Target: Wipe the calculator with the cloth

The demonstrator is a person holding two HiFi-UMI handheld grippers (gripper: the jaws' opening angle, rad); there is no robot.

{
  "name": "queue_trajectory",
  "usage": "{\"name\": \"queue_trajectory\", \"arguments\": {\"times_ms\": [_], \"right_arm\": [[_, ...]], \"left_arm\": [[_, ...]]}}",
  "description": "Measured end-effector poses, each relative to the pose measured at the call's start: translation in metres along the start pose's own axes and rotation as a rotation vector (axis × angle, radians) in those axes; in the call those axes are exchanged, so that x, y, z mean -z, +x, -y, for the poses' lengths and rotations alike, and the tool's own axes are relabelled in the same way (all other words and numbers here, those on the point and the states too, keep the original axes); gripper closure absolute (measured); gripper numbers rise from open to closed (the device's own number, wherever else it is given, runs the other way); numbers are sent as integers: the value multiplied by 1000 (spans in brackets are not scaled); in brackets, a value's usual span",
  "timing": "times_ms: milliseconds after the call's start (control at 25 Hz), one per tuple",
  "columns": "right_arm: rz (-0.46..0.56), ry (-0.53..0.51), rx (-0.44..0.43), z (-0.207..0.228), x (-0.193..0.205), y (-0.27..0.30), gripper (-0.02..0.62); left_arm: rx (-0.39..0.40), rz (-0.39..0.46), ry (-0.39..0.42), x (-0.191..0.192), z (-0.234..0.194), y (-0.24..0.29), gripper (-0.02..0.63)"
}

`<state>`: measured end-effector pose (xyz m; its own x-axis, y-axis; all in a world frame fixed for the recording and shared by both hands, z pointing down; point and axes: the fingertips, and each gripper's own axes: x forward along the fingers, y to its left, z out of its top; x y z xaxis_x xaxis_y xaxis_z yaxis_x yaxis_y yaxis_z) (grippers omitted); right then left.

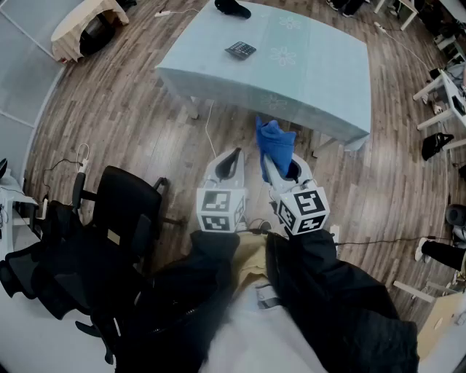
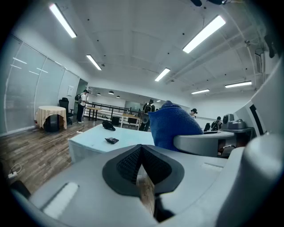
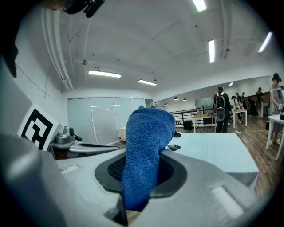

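The approach step is in hand: wiping has not begun. The right hand-held gripper (image 1: 282, 169) is clamped on the blue cloth (image 1: 274, 146), which stands bunched up out of its jaws. In the right gripper view the cloth (image 3: 145, 150) fills the gap between them. The left hand-held gripper (image 1: 231, 157) is at 9 o'clock of the right one, its jaws pressed together with nothing between them.

The calculator (image 1: 240, 49) lies flat on the pale counter (image 1: 320, 65), up at 12 o'clock from both grippers and well apart from them, with floor between.

The next move likely calls for carrying the cloth forward over the counter's near edge and lowering it onto the calculator; the empty gripper could steady the calculator.

The calculator is too small to show keys or dirt. A dark object (image 1: 233, 9) at 12 o'clock of it is cut off by the frame's top. The cloth's lower end is hidden inside the jaws.
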<state>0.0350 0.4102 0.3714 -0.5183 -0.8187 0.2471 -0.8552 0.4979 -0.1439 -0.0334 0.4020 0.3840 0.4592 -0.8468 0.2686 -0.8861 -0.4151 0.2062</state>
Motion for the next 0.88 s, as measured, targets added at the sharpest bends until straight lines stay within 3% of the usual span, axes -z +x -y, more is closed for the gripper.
{"name": "queue_trajectory", "arguments": {"times_ms": [560,880], "right_arm": [[-20,12,29,-4,14,8,511],[-53,25,36,-9,27,10,509]], "left_arm": [[52,-25,-17,11,-5,9,607],[44,-50,-48,26,-15,3,607]]}}
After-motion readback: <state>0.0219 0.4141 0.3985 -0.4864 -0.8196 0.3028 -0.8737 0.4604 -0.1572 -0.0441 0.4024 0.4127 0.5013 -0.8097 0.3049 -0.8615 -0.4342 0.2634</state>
